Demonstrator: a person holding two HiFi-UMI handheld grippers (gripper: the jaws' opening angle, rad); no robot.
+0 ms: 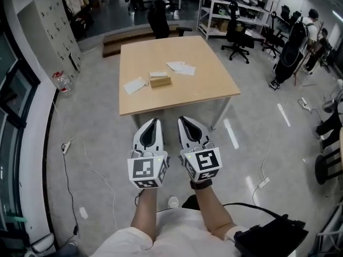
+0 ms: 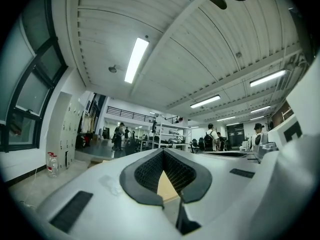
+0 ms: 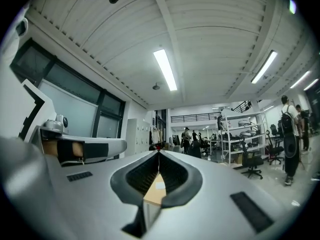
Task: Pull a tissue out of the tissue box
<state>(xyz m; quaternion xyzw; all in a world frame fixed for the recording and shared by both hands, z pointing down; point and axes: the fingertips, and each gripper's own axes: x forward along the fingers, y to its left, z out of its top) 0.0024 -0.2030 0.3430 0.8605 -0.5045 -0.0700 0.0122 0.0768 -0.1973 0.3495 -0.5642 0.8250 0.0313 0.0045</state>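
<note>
1. Workshop floor, shelves, chairs; only the gripper views show the ceiling lights.
2. Wooden table ahead, well apart from both grippers.
3. Left gripper and right gripper side by side, jaws together, nothing between.
4. Tissue box mid-table, loose sheets beside it; box clear in head view only.

Tissue box lies on table, between sheets.
</note>
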